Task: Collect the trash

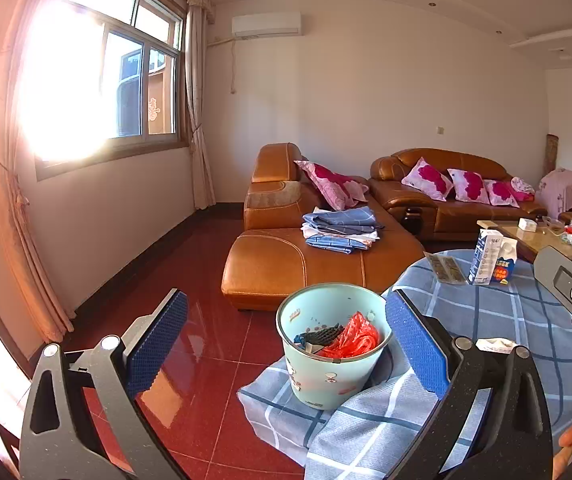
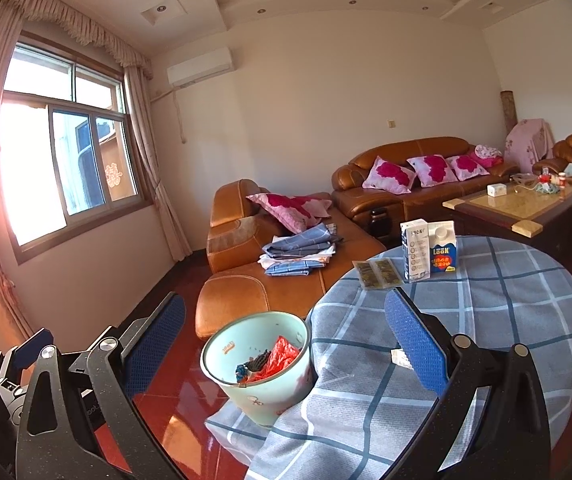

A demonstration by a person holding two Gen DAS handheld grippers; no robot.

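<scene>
Sunlight floods the window (image 1: 101, 84) in the left wrist view, over red floor tiles (image 1: 213, 264) and a tan leather sofa (image 1: 306, 256). The left hand-held gripper (image 1: 286, 344) hangs with fingers apart, empty, framing the pale green bin (image 1: 326, 376) at the bench's (image 1: 506, 320) near left edge, red plastic trash (image 1: 352, 340) inside.

From the right wrist view, the right hand-held gripper (image 2: 286, 344) is likewise spread and empty. Two cartons (image 2: 430, 254) stand near the checked bench's far edge, flat packets (image 2: 376, 274) just beside them; a small white scrap (image 2: 400, 358) lies behind the right finger.
</scene>
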